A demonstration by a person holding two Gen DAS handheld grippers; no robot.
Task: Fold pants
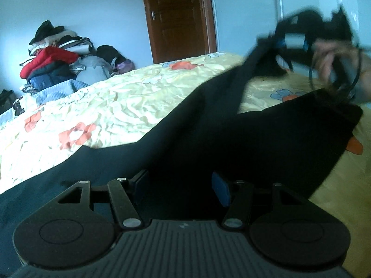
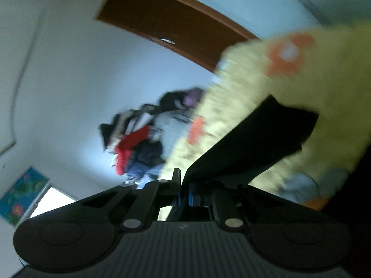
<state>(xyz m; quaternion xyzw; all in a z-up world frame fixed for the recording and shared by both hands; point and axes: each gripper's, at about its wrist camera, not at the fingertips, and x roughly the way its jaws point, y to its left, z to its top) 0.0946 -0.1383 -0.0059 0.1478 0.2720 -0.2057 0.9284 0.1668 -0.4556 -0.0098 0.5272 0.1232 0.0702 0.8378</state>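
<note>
Dark pants (image 1: 208, 125) spread across the yellow flowered bed (image 1: 104, 106), one end lifted up at far right. Left tool (image 1: 179, 186) low over the near part of the fabric, blue pads spread wide, nothing between them. Right tool (image 2: 184, 195) pressed together on a pants edge, cloth stretching away from it over the bed; pretty blurry though. Same tool visible from the left wrist view, up at far right with a hand (image 1: 329, 60) on it. Pile of clothes (image 1: 53, 55) by the far left wall, brown door (image 1: 176, 16) behind.
</note>
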